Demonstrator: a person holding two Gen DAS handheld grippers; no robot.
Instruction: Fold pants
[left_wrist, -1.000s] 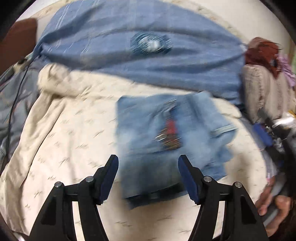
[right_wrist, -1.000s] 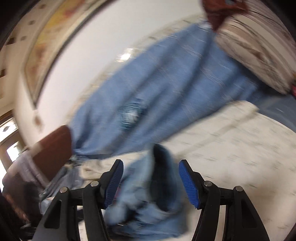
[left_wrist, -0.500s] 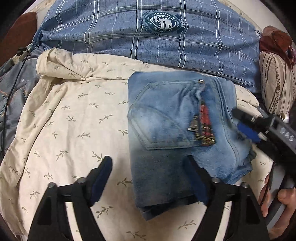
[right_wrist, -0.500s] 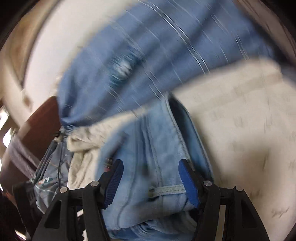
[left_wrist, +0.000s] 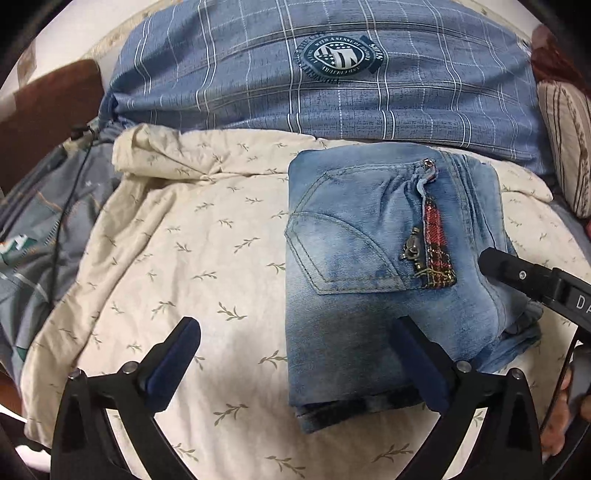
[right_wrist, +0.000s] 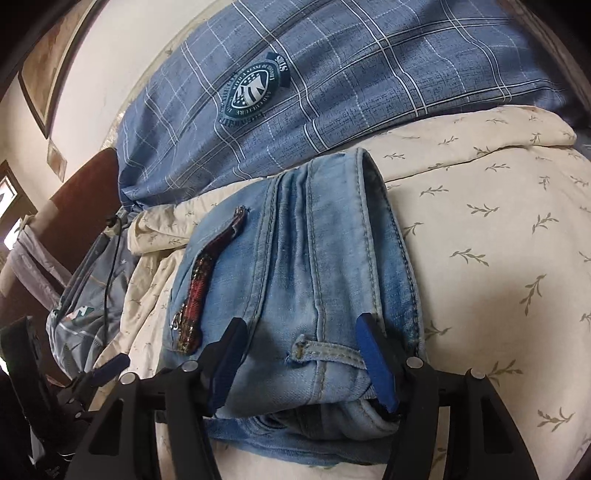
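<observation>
While the round badge on the blue plaid pillow carries lettering too small to read, the folded jeans lie flat on the leaf-print sheet. Having just been opening, the left gripper stands wide, its right pad over the jeans' near corner, nothing pinched. The right gripper is clamped on the jeans' waistband edge.

Round badge on my blue plaid pillow: ring lettering, partly legible, "WITH A SENSE OF..."; ribbon end reads "SMIS".
Same badge, right wrist view: "SMIS" on the ribbon; rest too small for me.
My right gripper's body: white letters "DA", cut off.
</observation>
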